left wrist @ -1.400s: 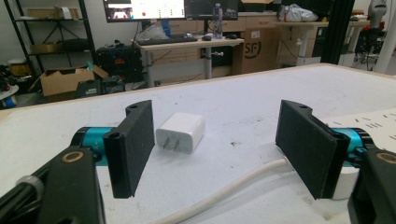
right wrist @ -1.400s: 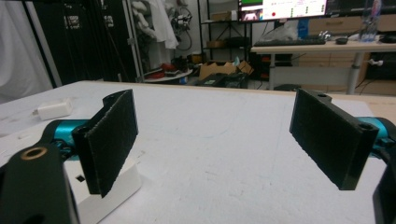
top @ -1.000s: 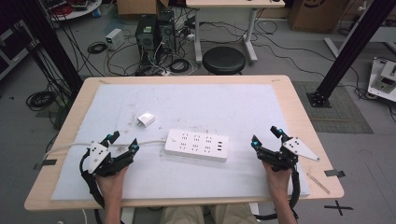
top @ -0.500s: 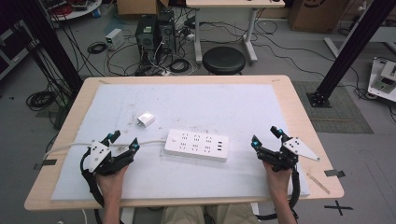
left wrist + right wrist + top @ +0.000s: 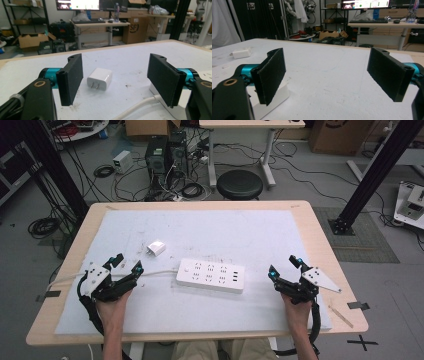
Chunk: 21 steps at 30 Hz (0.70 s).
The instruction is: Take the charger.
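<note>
fingers of left gripper (image 5: 116, 78) and right gripper (image 5: 325, 76) spread, charger (image 5: 100, 78) ahead.

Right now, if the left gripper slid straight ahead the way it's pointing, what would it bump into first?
Most likely the white charger. It lies on the table straight ahead, between the lines of the left gripper's open jaws, prongs facing the gripper. Nothing sits between them, as far as the picture shows.

Both forearms enter from the bottom edge. The left hand-held gripper (image 5: 125, 265) sits at lower left, its jaws wide after closing slightly. The right hand-held gripper (image 5: 285, 267), lower right, seems equally spread, nothing between.
</note>
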Available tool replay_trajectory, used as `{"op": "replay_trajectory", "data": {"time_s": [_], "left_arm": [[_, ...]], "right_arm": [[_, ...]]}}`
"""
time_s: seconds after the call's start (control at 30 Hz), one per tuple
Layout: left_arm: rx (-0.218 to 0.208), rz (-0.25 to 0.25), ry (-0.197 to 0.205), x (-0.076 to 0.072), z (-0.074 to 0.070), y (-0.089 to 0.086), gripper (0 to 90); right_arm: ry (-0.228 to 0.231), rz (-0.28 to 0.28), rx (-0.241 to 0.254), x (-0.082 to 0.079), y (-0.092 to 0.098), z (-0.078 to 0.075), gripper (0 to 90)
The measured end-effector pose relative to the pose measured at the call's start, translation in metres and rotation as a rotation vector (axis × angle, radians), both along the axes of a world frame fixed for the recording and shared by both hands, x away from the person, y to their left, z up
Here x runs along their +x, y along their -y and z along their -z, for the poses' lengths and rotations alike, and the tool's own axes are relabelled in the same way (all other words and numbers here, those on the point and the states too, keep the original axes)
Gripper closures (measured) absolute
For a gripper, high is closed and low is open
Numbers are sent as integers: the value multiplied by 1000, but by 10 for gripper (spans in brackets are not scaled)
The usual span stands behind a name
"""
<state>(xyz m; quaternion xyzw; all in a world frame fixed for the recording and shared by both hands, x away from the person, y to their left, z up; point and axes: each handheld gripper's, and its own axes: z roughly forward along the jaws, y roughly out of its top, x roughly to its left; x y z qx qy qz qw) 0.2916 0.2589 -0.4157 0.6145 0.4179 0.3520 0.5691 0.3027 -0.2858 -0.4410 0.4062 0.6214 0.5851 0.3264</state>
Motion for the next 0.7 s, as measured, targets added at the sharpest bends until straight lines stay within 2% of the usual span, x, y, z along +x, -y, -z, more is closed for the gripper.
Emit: {"op": "replay_trajectory", "data": {"time_s": [0.17, 0.33, 0.63, 0.7], "left_arm": [[14, 59, -62, 12, -8, -2, 280], [92, 107, -124, 23, -19, 0, 281], [187, 167, -233, 55, -34, 6, 281], [203, 178, -255, 63, -36, 7, 281]], "right_arm": [[5, 1, -8, 0, -1, 0, 157], [6, 7, -18, -1, -2, 0, 157], [3, 9, -21, -2, -3, 0, 157], [15, 7, -28, -1, -3, 0, 157]]}}
